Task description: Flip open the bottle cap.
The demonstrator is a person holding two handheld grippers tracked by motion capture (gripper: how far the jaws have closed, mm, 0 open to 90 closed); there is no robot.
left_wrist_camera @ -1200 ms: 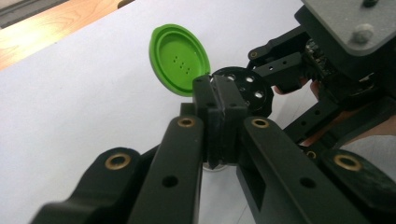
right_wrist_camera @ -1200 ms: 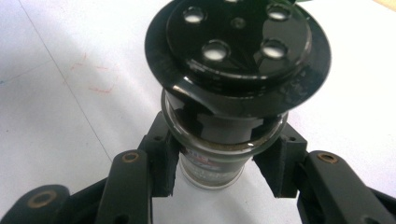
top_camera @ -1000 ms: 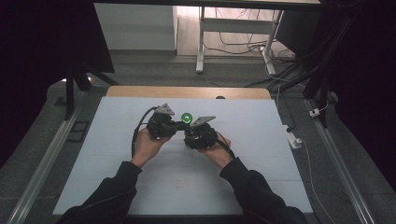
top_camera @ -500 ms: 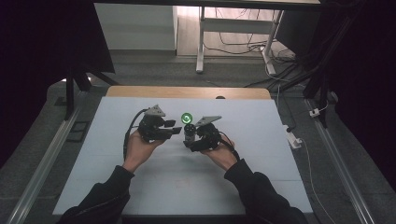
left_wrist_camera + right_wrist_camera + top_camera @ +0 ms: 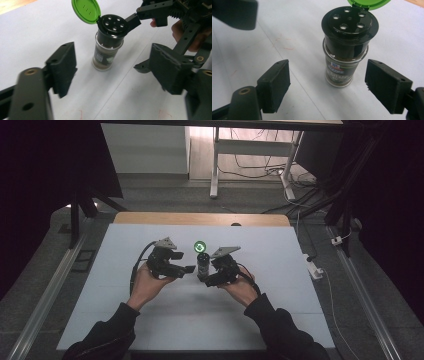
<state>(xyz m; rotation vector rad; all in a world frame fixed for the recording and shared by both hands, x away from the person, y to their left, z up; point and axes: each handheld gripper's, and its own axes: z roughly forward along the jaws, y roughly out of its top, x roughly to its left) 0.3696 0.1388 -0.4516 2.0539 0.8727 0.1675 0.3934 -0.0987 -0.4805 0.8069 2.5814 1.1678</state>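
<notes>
a small spice jar (image 5: 202, 265) was seen standing upright near the middle of the white table (image 5: 280, 320), between the two grippers and a little ahead of them. its green flip lid (image 5: 86, 10) was swung open and tilted back on its hinge, so the black shaker top (image 5: 350, 22) with its ring of holes was exposed. the left gripper (image 5: 189, 269) was held just beside the jar with its jaws spread wide and nothing between them. the right gripper (image 5: 206, 280) was likewise slack, its jaws wide apart with the jar standing ahead of the gap and toward one jaw, no pad touching it.

the jar was judged to be light and rigid, with a clear glass or hard plastic body (image 5: 340, 72) carrying a label, smooth and probably somewhat slippery under the pads. being tall and narrow, it was thought easy to tip if nudged near the top. a hold was best taken across the lower labelled body, square on, rather than on the wider black cap. the open lid was judged thin and springy, to be pressed down from above rather than pinched, while the body was steadied against toppling
</notes>
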